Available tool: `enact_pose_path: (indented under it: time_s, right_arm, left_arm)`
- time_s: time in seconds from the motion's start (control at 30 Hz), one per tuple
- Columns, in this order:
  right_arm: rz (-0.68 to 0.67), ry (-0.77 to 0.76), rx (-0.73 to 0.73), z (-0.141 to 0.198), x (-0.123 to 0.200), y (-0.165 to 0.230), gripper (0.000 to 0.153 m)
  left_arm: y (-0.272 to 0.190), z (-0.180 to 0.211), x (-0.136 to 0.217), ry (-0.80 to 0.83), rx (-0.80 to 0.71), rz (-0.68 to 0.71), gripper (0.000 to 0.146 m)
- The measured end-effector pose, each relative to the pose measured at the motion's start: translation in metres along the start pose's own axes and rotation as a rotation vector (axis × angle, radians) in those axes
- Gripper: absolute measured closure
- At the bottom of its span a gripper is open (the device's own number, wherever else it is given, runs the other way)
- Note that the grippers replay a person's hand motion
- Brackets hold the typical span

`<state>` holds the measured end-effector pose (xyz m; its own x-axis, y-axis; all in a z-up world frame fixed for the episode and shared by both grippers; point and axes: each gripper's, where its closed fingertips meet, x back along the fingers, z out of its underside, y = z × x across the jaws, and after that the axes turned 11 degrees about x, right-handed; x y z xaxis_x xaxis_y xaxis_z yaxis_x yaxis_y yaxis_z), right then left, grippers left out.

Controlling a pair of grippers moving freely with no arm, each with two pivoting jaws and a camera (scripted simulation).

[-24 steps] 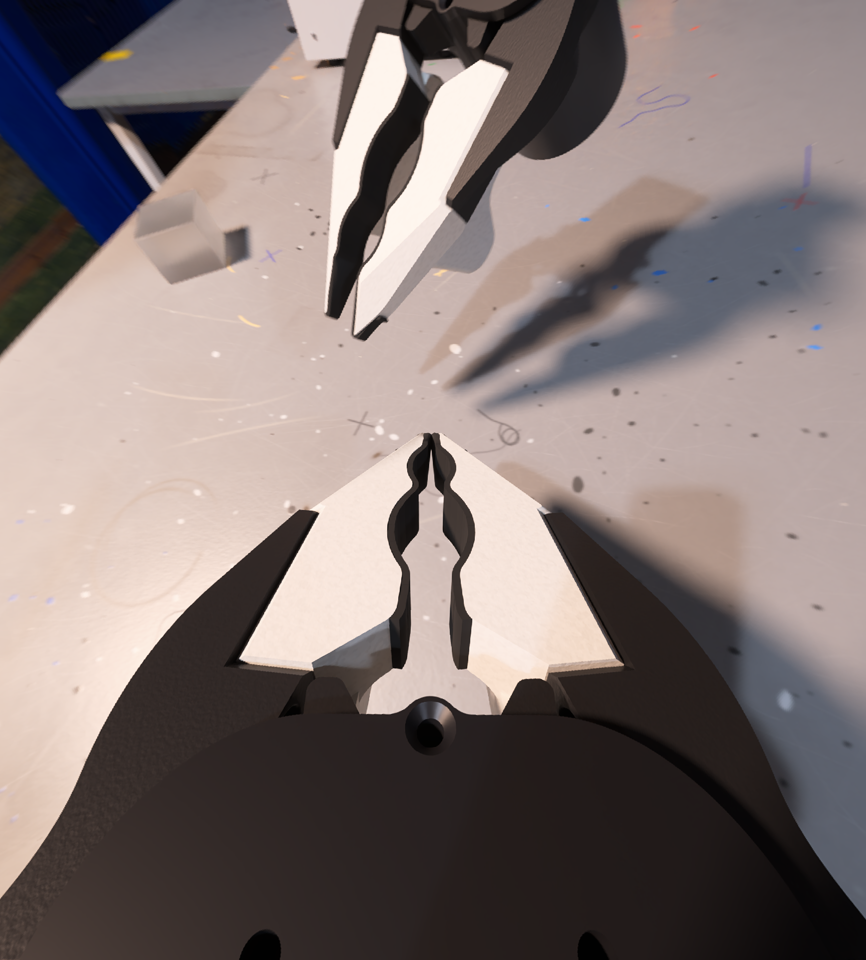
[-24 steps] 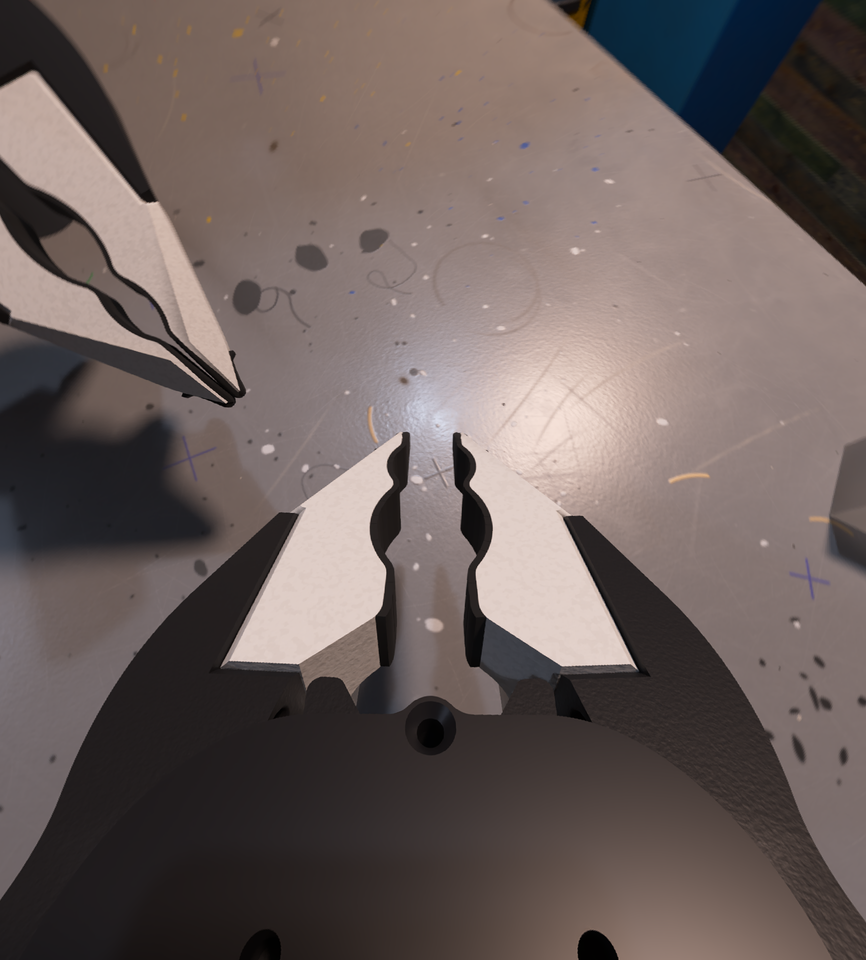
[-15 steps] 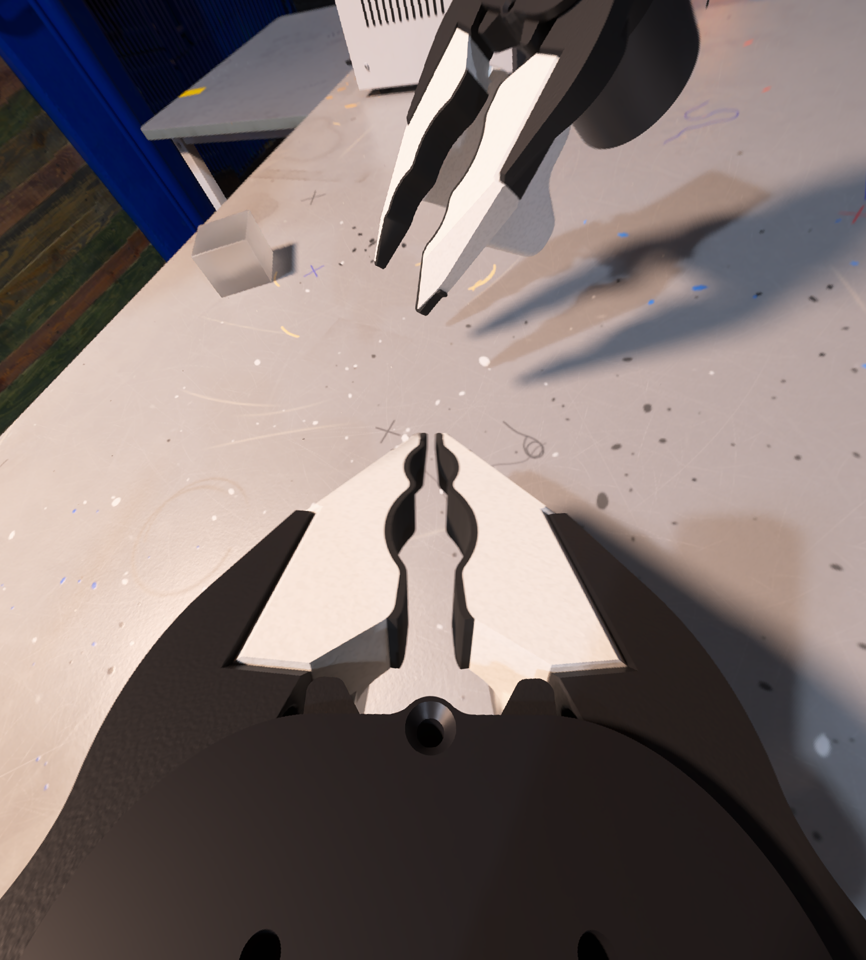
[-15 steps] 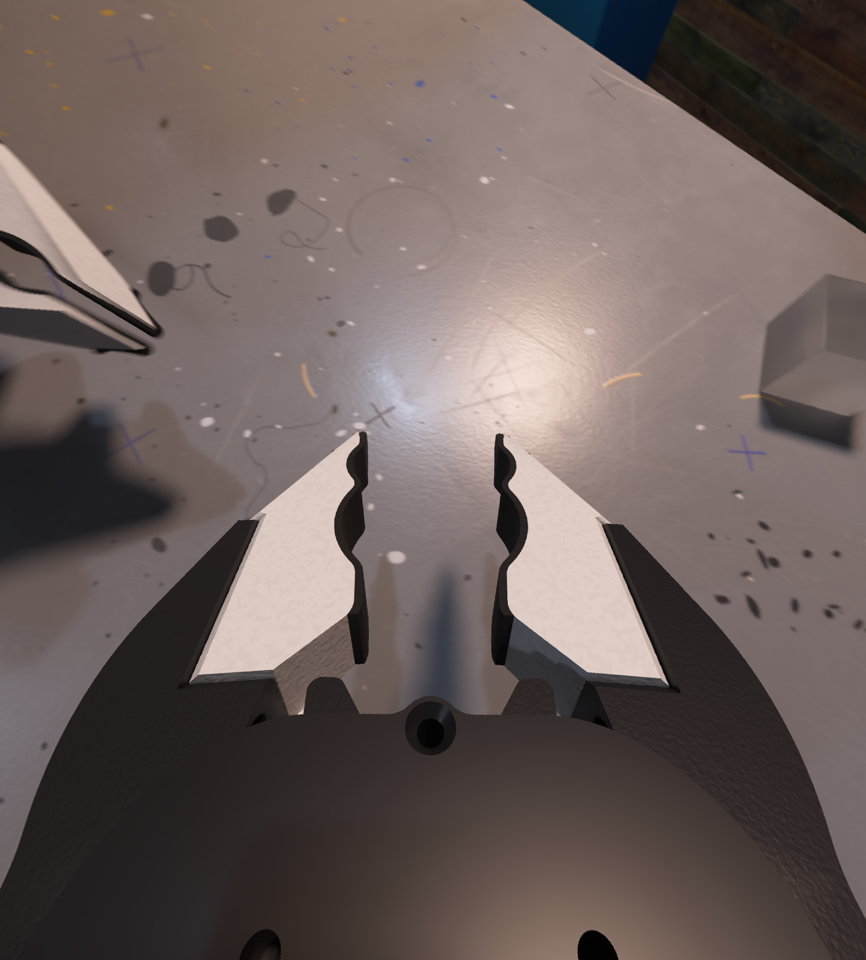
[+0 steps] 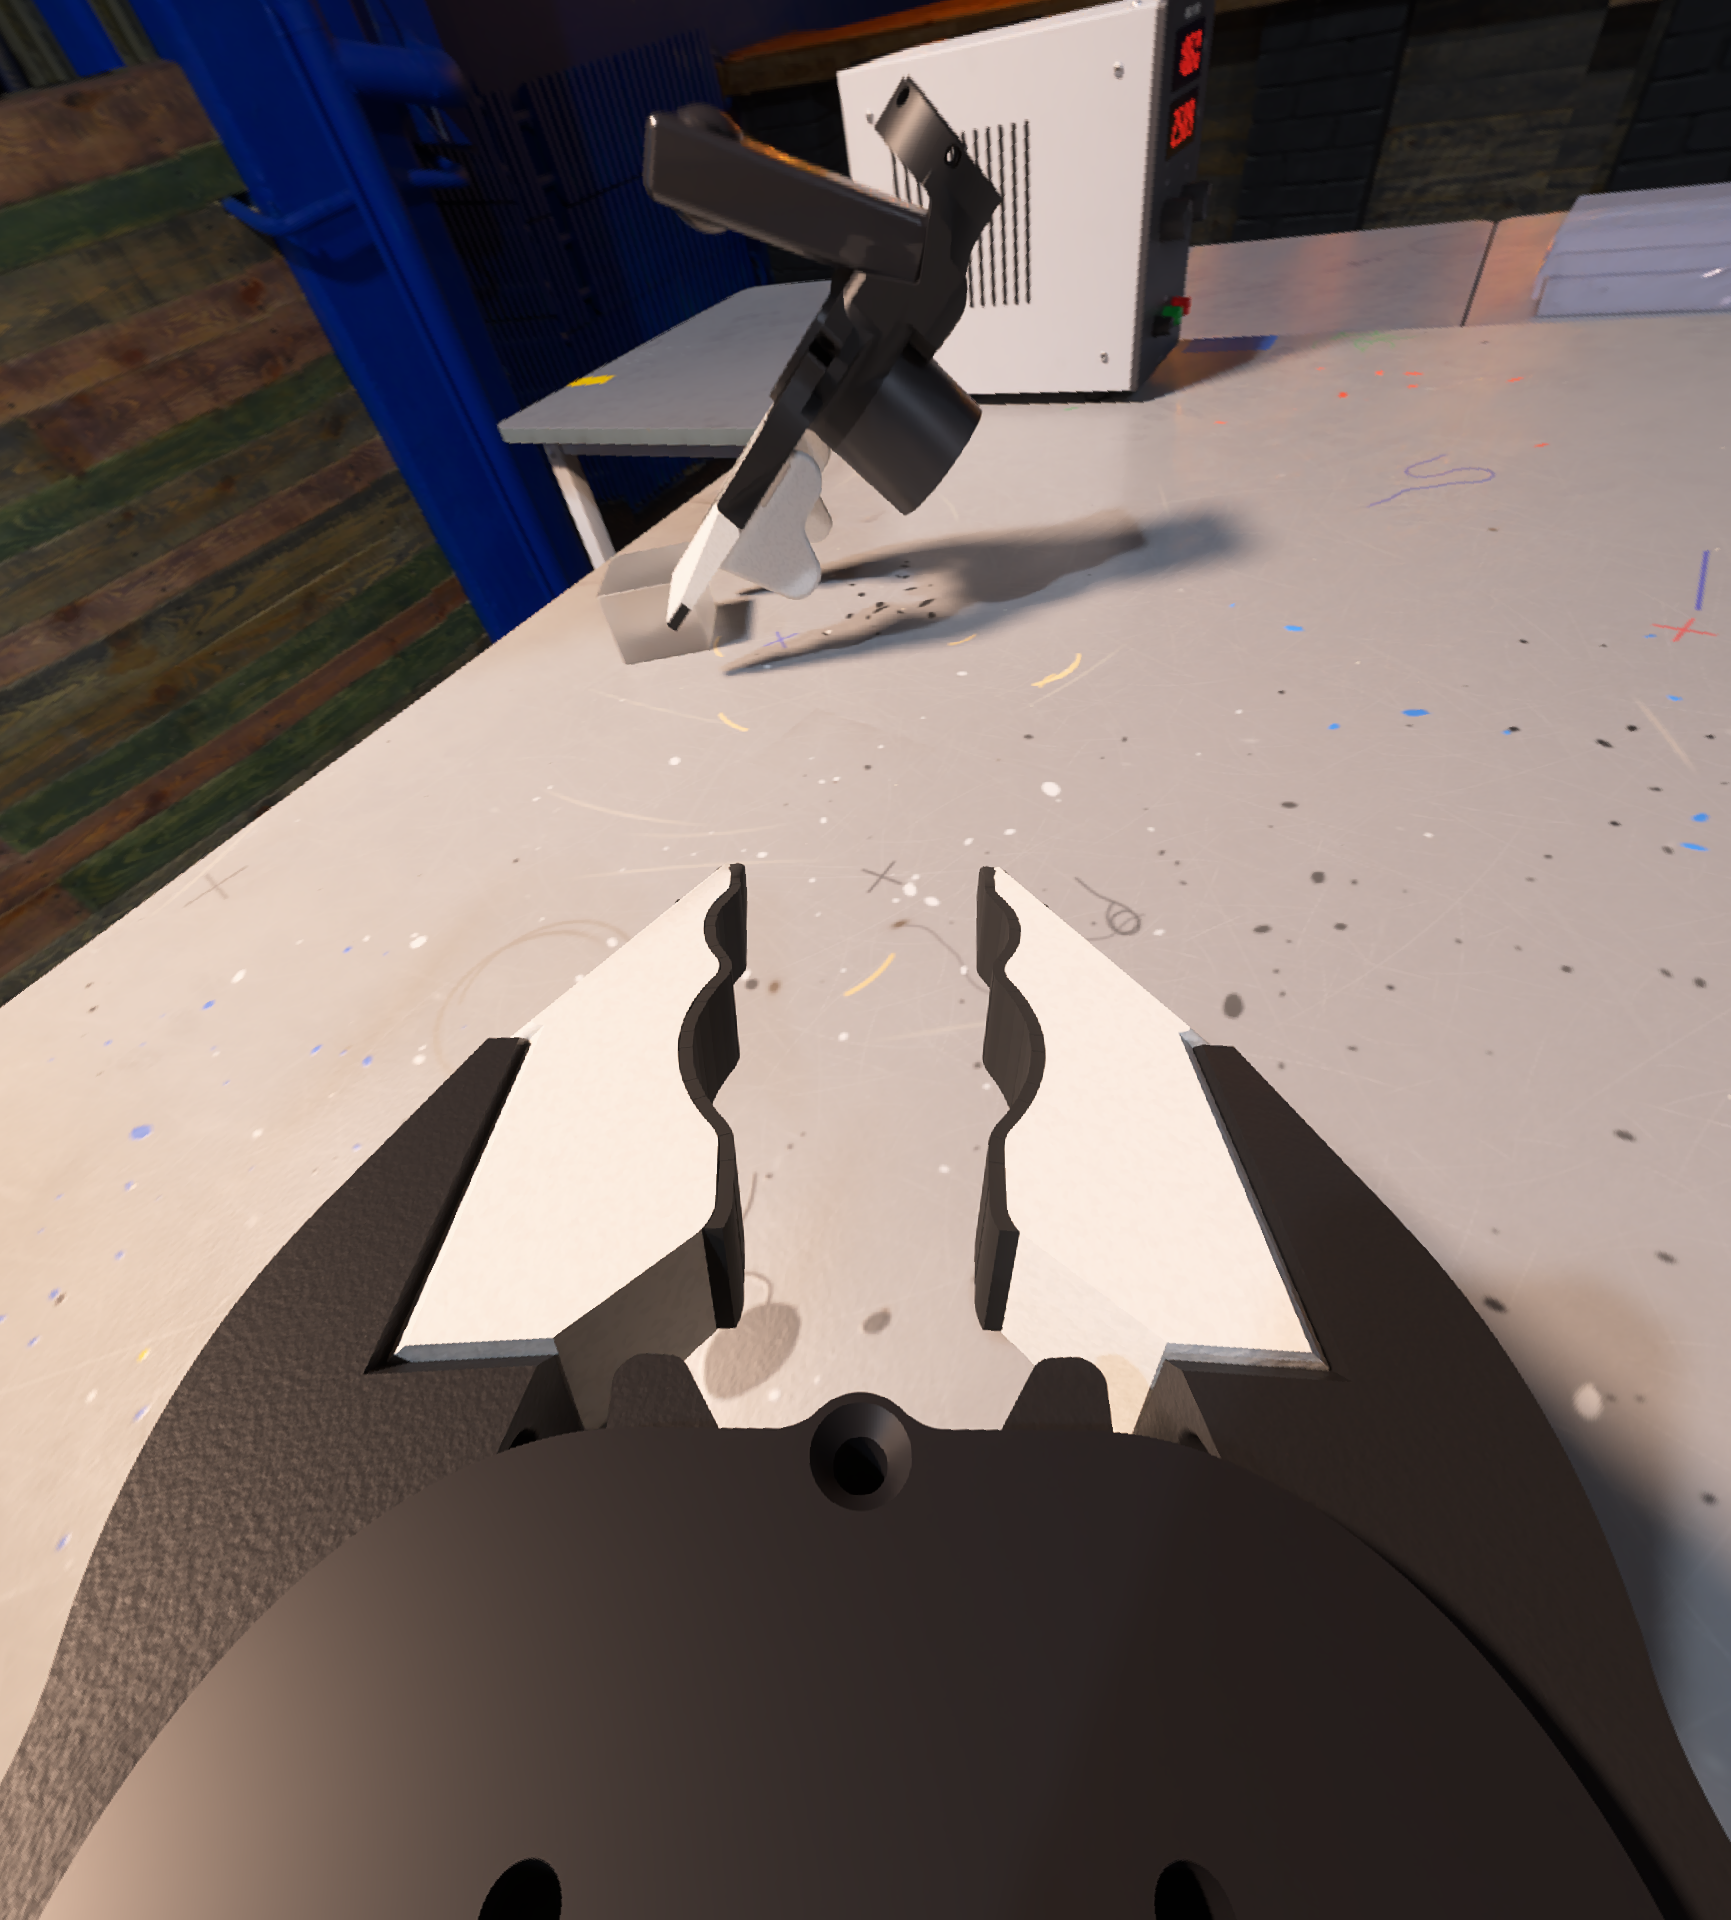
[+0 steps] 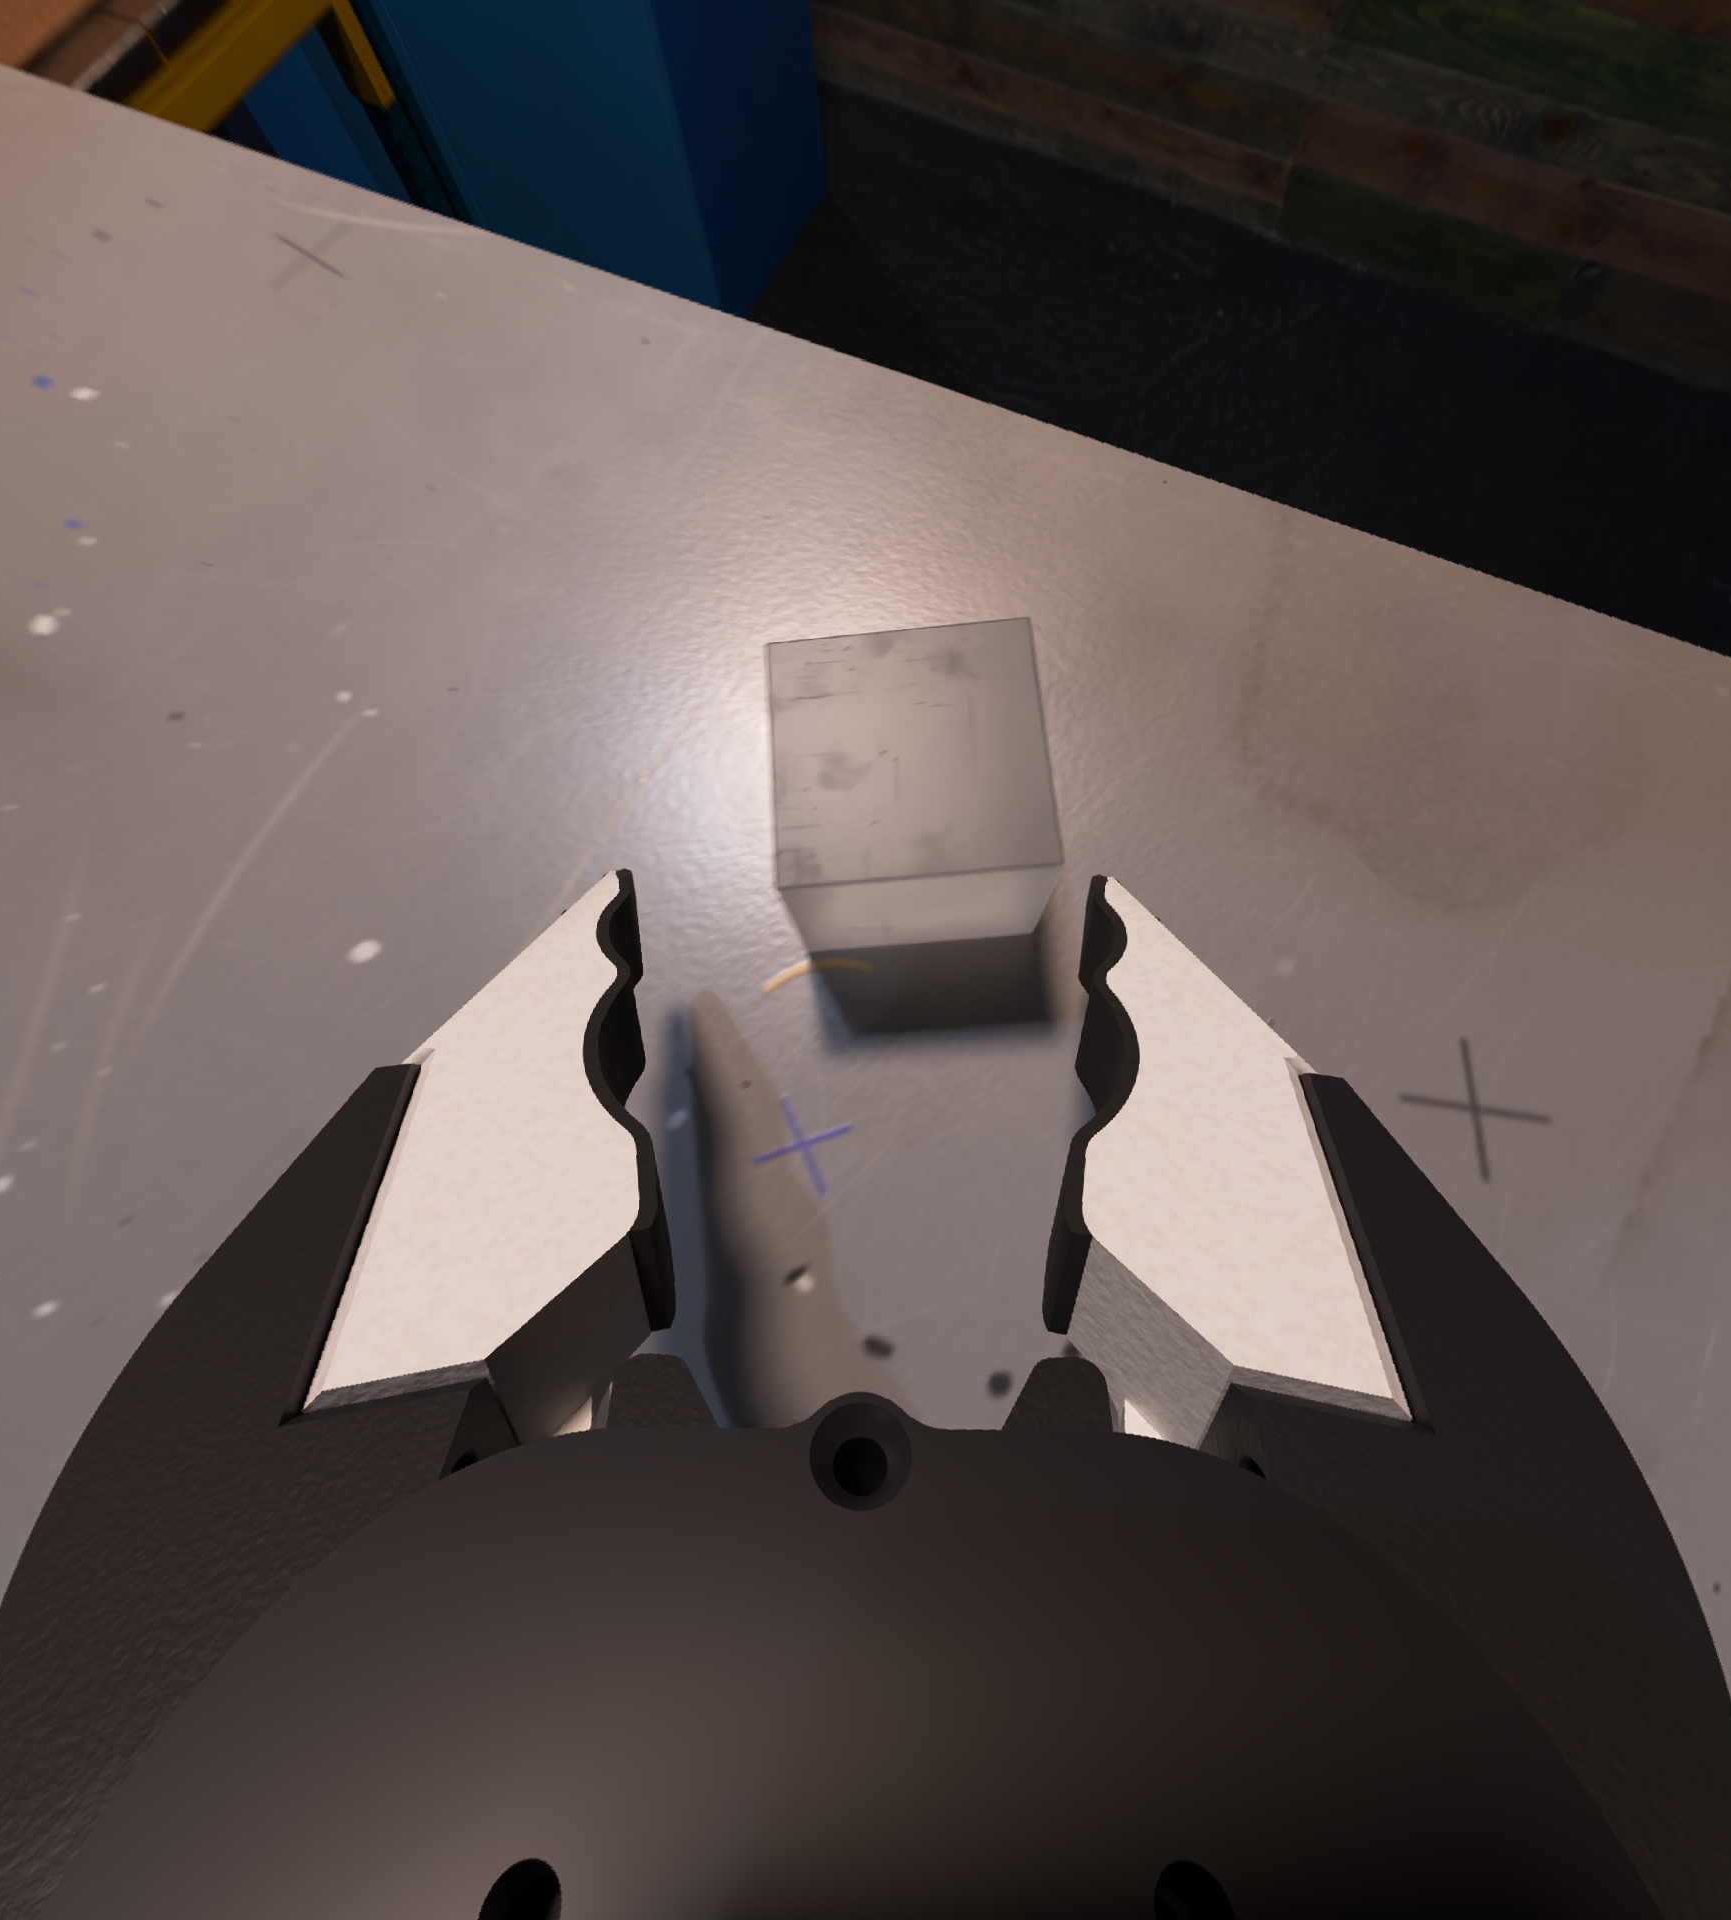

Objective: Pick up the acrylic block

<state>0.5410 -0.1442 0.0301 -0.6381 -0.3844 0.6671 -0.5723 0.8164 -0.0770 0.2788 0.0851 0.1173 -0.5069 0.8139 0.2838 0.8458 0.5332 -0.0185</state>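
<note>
The acrylic block [image 6: 908, 758] is a clear, smudged cube standing on the grey speckled table [image 6: 321, 644] near its far edge. My right gripper [image 6: 859, 878] is open and empty, with its fingertips just short of the block and slightly above it. The jaws stand wider than the block. In the left wrist view the block [image 5: 645, 621] sits at the table's far left edge with the right gripper [image 5: 726, 582] tilted down over it. My left gripper [image 5: 861, 873] is open and empty above the middle of the table, far from the block.
The table edge [image 6: 1256, 499] runs just beyond the block, with dark floor past it. A white box with red displays [image 5: 1027, 208] stands at the back of the table. A blue post [image 5: 373, 312] and a small grey side table [image 5: 653, 405] stand beyond the left edge.
My right gripper swung right to face the block and opened wider. My left gripper opened from shut and drew back and up, so more of the table shows.
</note>
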Motion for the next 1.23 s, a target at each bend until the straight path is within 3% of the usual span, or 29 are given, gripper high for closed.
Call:
enact_pose_path:
  time_s: [0.27,0.5,0.67,0.8,1.03,1.23]
  right_arm:
    - [0.019,0.03,0.066,0.001,-0.029,-0.012,0.072]
    - [0.023,0.002,0.147,-0.003,-0.029,-0.011,0.093]
    - [0.015,0.002,0.158,-0.001,-0.019,0.0,0.093]
    - [-0.082,-0.036,0.153,-0.007,0.012,0.048,0.093]
    - [-0.494,-0.198,0.315,-0.056,0.077,0.202,0.093]
    - [-0.619,-0.284,0.393,-0.087,0.101,0.253,0.093]
  left_arm:
    - [0.019,0.001,0.014,-0.047,0.037,-0.041,0.103]
    - [0.023,0.008,0.014,-0.032,0.038,-0.047,0.104]
    - [0.028,0.01,0.019,-0.032,0.028,-0.084,0.105]
    - [0.037,0.012,0.026,-0.045,0.058,-0.121,0.105]
    - [0.045,0.019,0.034,-0.061,0.087,-0.16,0.106]
    - [0.046,0.014,0.043,-0.069,0.047,-0.184,0.106]
